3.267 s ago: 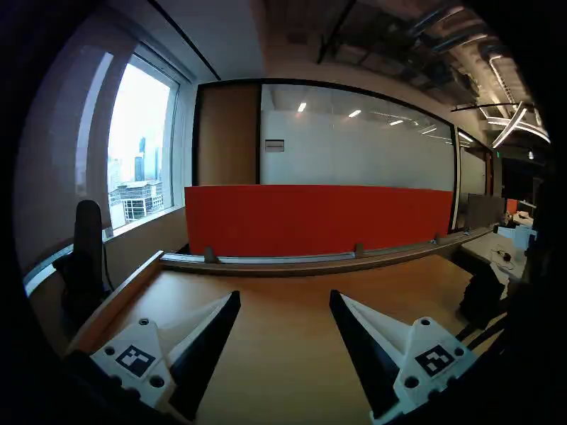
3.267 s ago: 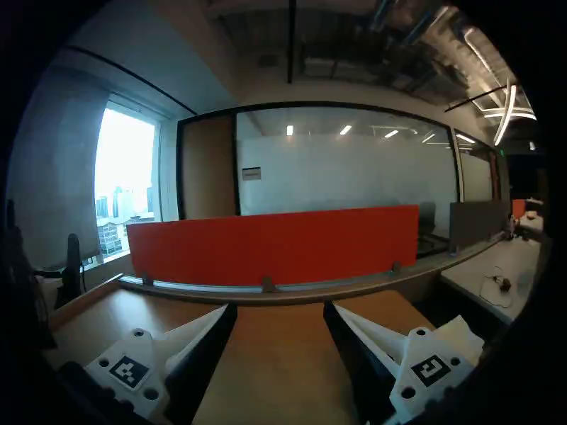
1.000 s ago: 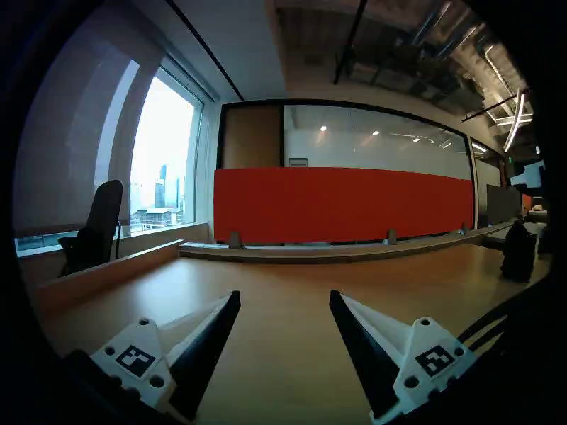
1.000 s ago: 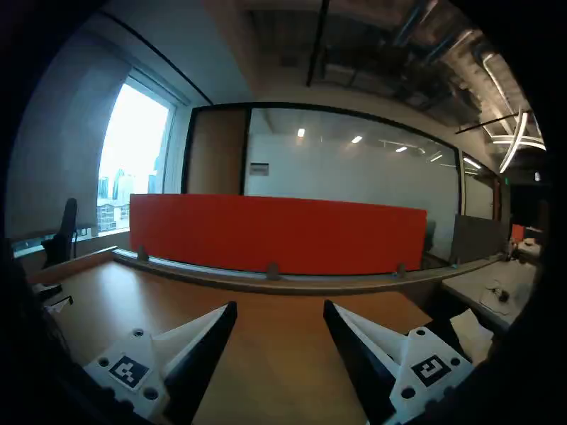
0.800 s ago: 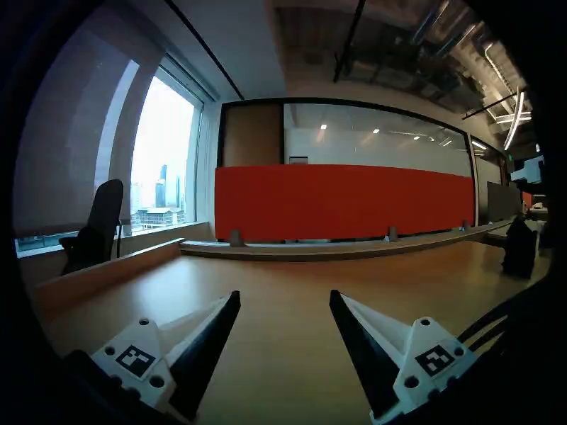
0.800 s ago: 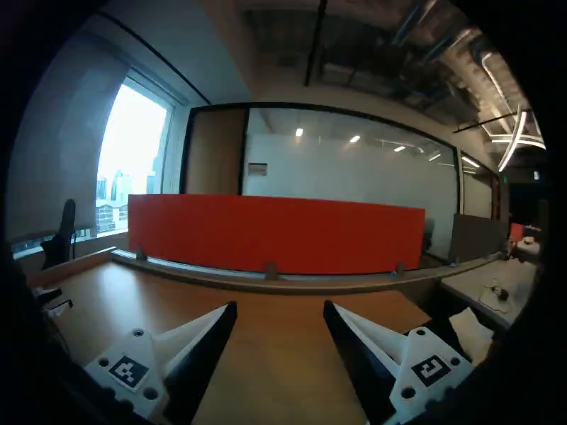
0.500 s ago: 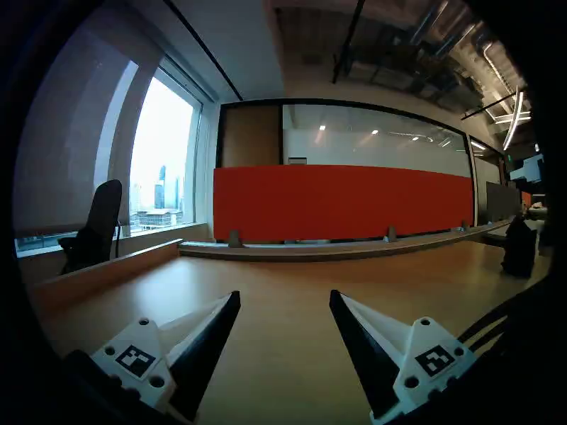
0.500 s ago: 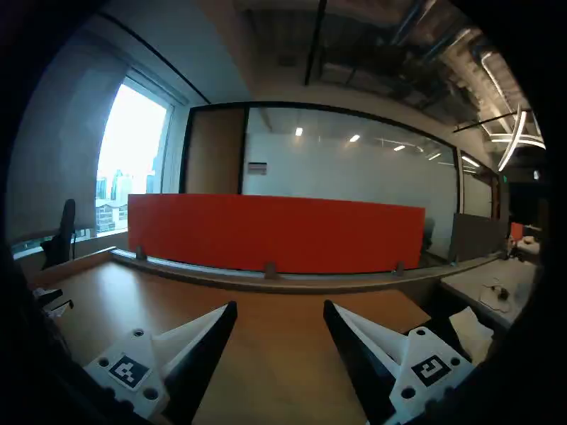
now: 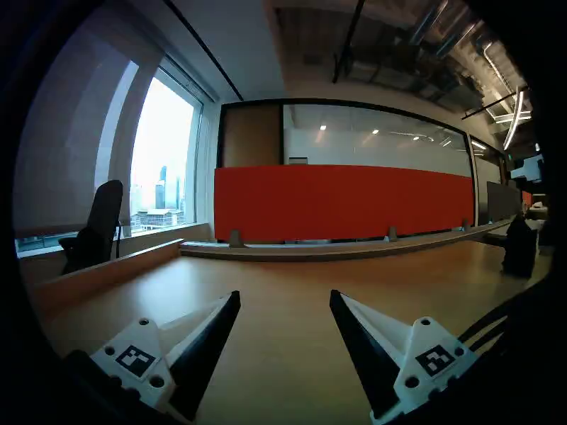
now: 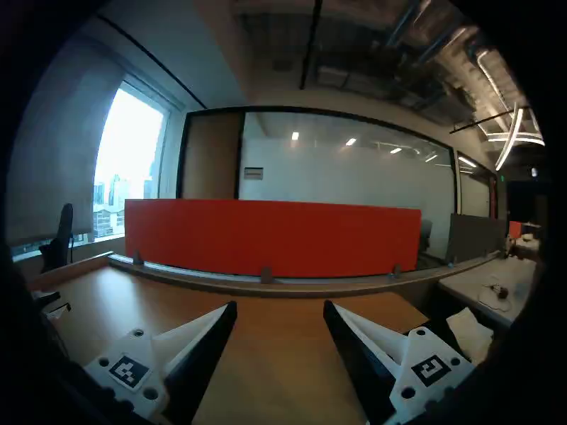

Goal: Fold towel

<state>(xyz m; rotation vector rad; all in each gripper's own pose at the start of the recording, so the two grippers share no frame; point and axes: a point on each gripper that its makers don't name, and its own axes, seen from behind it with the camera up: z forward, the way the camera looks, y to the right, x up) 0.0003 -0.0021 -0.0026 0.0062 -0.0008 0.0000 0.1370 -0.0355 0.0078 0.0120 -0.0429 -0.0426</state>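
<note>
My left gripper (image 9: 284, 294) hovers low over a bare wooden desk (image 9: 283, 283), its white fingers (image 9: 191, 333) wide apart and nothing between them. My right gripper (image 10: 280, 304) is likewise open and empty over the same wooden desk (image 10: 283, 333). A white crumpled thing (image 10: 471, 329) lies at the lower right of the right gripper view, just past the right finger; whether it is cloth or paper I cannot tell.
A red divider panel (image 9: 344, 202) runs along the desk's far edge. A dark office chair (image 9: 96, 234) stands by the window on the left. A dark upright object (image 9: 519, 246) sits on the desk at the right. Another desk (image 10: 489, 283) lies to the right.
Since 3.3 s ago both grippers have sunk closer to the desk top. Over the last second both have stayed nearly still, and both remain open.
</note>
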